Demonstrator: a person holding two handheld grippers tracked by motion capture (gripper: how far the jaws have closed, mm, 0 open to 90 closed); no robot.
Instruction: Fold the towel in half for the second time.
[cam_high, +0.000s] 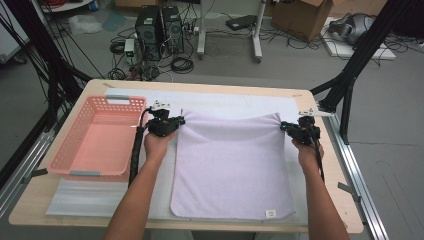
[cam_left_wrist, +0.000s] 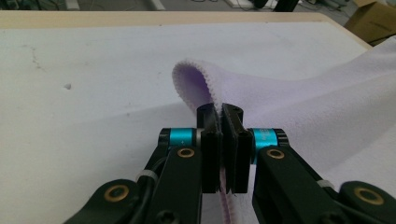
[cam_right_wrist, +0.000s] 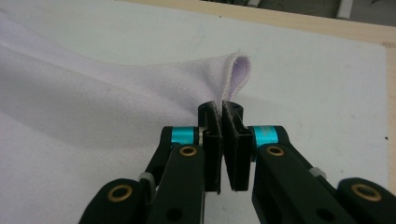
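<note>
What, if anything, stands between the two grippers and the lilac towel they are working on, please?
Nothing visible does: the left gripper and right gripper are each shut directly on a far corner of the lilac towel.

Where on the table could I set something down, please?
Bare white mat lies beyond the lilac towel, and a patch in front of the pink basket. It is crowded between basket and towel, where the left gripper works.

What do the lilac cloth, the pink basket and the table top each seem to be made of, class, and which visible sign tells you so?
Lilac cloth: soft fleece or microfibre, probably; matt, fuzzy nap, stitched hem, and it folds limply where each claw pinches a corner.
Pink basket: moulded plastic, judging by its slightly glossy, perforated lattice walls.
Table top: pale wood or wood laminate; which of the two cannot be told from its smooth, light-brown edge.
</note>
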